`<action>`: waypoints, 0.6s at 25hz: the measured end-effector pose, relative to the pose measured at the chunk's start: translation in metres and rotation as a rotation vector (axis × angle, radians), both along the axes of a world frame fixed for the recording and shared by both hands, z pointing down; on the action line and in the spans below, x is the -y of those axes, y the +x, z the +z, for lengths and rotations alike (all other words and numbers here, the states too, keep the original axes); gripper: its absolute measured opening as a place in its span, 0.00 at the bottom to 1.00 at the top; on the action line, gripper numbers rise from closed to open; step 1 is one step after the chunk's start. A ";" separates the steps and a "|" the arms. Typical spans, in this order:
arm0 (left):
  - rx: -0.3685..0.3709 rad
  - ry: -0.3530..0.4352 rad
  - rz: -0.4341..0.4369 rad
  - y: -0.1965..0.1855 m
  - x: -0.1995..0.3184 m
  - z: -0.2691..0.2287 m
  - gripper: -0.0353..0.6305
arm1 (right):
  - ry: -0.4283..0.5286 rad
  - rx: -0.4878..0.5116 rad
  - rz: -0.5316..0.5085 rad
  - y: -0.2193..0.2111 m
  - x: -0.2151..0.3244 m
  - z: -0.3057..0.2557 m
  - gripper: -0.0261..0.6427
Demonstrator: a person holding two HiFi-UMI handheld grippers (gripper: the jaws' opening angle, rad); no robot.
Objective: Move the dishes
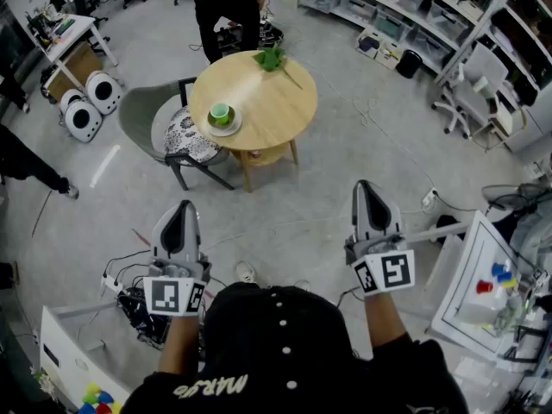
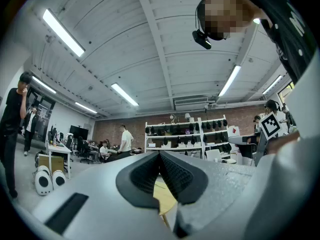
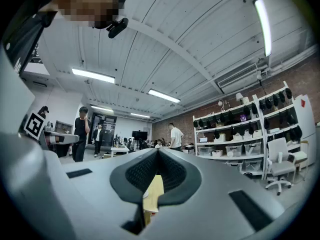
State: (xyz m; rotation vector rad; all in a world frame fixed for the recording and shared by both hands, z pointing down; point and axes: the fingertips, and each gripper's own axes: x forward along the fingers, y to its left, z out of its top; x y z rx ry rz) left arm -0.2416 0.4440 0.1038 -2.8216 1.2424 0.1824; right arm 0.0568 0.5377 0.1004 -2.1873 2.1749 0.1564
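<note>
A green cup [image 1: 221, 113] stands on a white plate [image 1: 227, 128] near the left edge of a round wooden table [image 1: 267, 102], seen in the head view. Both grippers are held well short of the table, over the floor. My left gripper [image 1: 181, 216] is shut, its jaws meeting at the tip with nothing between them [image 2: 160, 155]. My right gripper [image 1: 371, 198] is also shut and holds nothing [image 3: 158, 152]. In both gripper views a sliver of the wooden table [image 3: 152, 194] shows under the closed jaws.
A green leafy item [image 1: 272, 58] lies at the table's far edge. A grey chair [image 1: 151, 128] with a patterned cushion [image 1: 187, 136] stands left of the table. A person [image 1: 231, 3] stands behind it. Cables [image 1: 138, 304] lie on the floor near my feet; a white table [image 1: 483, 283] is at right.
</note>
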 end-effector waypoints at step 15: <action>0.001 -0.007 -0.021 -0.002 0.014 0.008 0.06 | 0.032 0.053 -0.016 0.003 0.006 0.006 0.03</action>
